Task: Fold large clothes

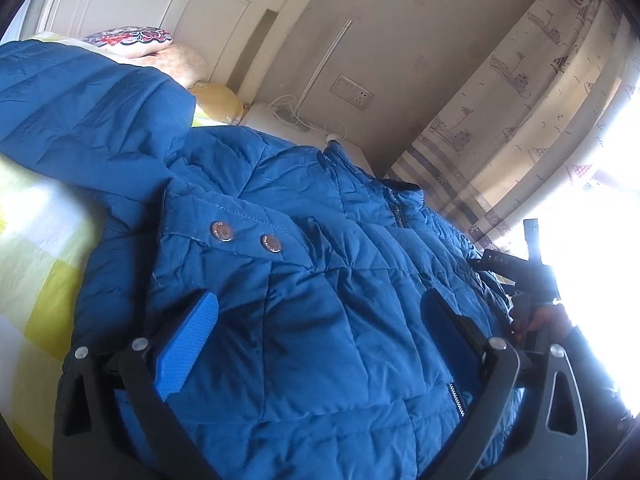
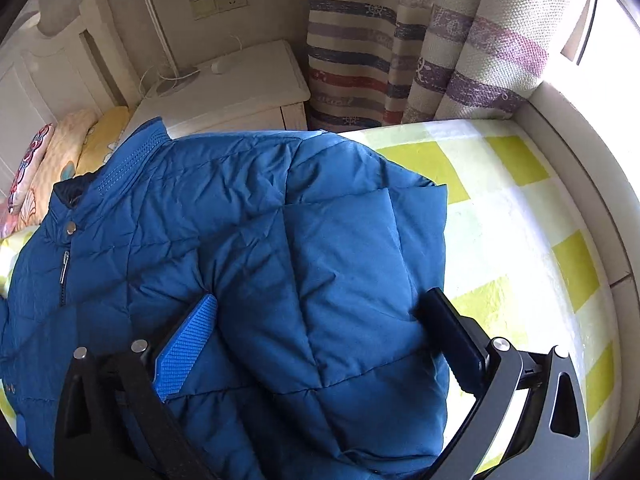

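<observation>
Fingers point(image 1: 200, 344) point(image 2: 188, 344) of both grippers spread wide, blue jacket point(image 1: 320, 280) point(image 2: 240, 240) lying between, ungripped

A: Item, jacket point(image 2: 248, 220): quilted blue cloth, slight sheen, creased; metal snaps point(image 1: 222, 232) noted, polished.

B: Item, left tongs point(image 1: 320, 320) and right tongs point(image 2: 324, 320): matt black plastic, blue ribbed pads point(image 2: 188, 344).

A: Item, bedsheet point(image 2: 520, 208): matt checked cloth. Curtain point(image 2: 460, 40): coarse weave recorded.
</observation>
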{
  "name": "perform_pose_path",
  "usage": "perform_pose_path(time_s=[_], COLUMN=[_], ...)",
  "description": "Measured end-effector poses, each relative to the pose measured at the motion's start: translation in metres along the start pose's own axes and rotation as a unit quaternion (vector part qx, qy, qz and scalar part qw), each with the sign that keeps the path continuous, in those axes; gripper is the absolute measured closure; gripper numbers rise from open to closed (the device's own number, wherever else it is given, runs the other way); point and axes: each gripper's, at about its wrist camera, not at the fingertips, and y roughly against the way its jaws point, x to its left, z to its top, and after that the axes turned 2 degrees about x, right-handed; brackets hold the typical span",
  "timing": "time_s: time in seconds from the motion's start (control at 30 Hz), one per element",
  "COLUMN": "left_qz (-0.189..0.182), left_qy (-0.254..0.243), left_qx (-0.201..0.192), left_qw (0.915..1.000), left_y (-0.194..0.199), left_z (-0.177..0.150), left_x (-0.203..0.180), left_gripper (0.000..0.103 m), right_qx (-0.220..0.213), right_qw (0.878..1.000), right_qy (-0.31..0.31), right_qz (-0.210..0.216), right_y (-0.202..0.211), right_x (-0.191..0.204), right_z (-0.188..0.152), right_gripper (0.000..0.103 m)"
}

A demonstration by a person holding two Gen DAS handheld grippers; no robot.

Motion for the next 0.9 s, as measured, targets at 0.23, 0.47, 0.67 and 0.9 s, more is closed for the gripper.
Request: perform_pose_path(time_s=[0.23,0.47,0.67,0.9], left_qz=[-0.002,0.0,-0.009,-0.038], left_qy=[0.002,0.001,0.008,0.033], left_qx=[-0.001,0.0,-0.003,-0.018], left_qw=[1.0,1.0,0.9999,0.9986], left_y=[0.001,0.001,0.001,0.009], left_z=[0.001,0.002,0.002,0.002], left_x=[0.0,0.0,0.003,0.013], left_gripper=[0.003,0.003,0.003,0.003], right_qx=[0.015,-0.073,-0.026,-0.055], right_qw=[0.995,0.987,0.972,0.983], right_qy=[0.093,0.131,0.23,0.154], right_qz=[-0.027,0.06,0.035,0.082], right_y=[-0.004,0.087,0.06,0.111], right_x=[0.045,0.084,0.118,0.077], right_z=[-0.01,-0.066,-0.136,-0.168], right_gripper=[0.004,0.005,0.005,0.005])
